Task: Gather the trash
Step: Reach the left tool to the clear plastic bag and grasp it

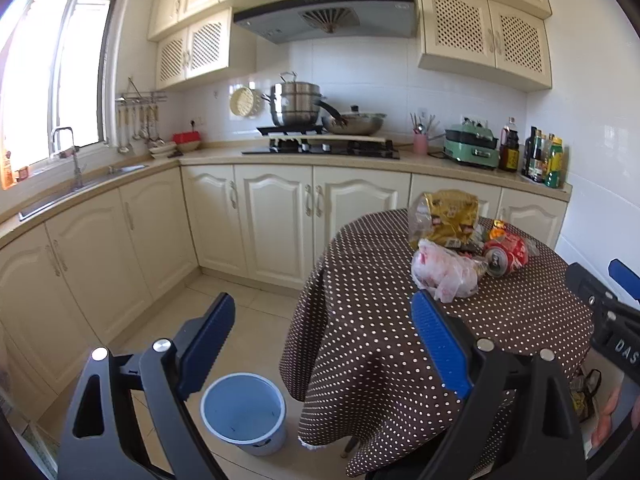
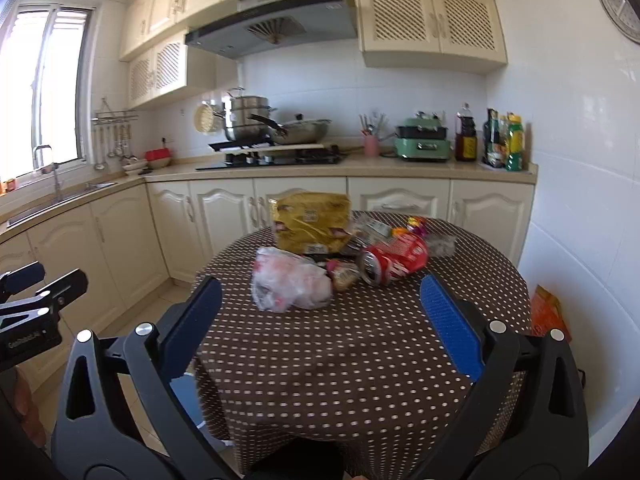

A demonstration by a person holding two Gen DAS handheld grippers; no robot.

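Both claws are spread wide and hold nothing: the right claw (image 2: pixel 320 316) hangs over the near part of the table (image 2: pixel 360 360), lined up on the crumpled plastic bag (image 2: pixel 290 284) nearest it. The left claw (image 1: pixel 324 340) hangs off the table's left edge above the blue bin (image 1: pixel 244 412) on the floor, likely there to catch trash. Farther back lie the red can (image 2: pixel 396 260) and gold wrapper (image 2: pixel 310 222), all untouched.

Both wrist views face the kitchen counter (image 1: pixel 208 156), sharing the dotted table (image 2: pixel 360 340) close below

On my table (image 2: pixel 360 340) I count one gold bag (image 2: pixel 310 220), one red can (image 2: pixel 396 258), one crumpled plastic bag (image 2: pixel 290 284); one blue bin (image 1: pixel 244 416) on the floor.
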